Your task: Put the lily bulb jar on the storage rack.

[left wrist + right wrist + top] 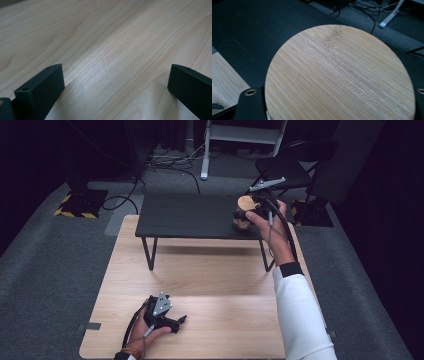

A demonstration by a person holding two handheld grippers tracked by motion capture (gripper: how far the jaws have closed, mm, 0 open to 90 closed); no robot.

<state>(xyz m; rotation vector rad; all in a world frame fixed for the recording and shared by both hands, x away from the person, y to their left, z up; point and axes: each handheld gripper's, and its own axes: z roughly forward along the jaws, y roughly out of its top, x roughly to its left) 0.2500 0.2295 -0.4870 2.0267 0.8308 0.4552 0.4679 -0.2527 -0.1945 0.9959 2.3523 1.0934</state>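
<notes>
- Your left hand-held gripper [181, 320] rests low on the near left part of the light wooden table [210, 280], held in your left hand [145, 332]. The grey three-cornered plate on top faces up.
- In the left gripper view its two black jaws stand spread wide apart, with bare wood grain [112, 50] between them and nothing in the gap.
- Your right hand-held gripper [248, 212] is held out at the far right end of the small black table [190, 215], which stands on the far part of the wooden table.
- Your right hand [267, 222] grips it, and a white sleeve [300, 315] runs back along the right edge.
- The round wooden lid [339, 75] sits between the right jaws. In the right gripper view a black jaw shows at each side of the disc, tight against its rim, so this gripper is pinching the lid.
- In the high view the lid [246, 201] sits on top of a wooden object [242, 223] at the black table's right end. What that object is, you cannot tell from the pictures.
- Grey carpet [60, 250] surrounds the tables, and cables [170, 162] lie on the floor beyond.
</notes>
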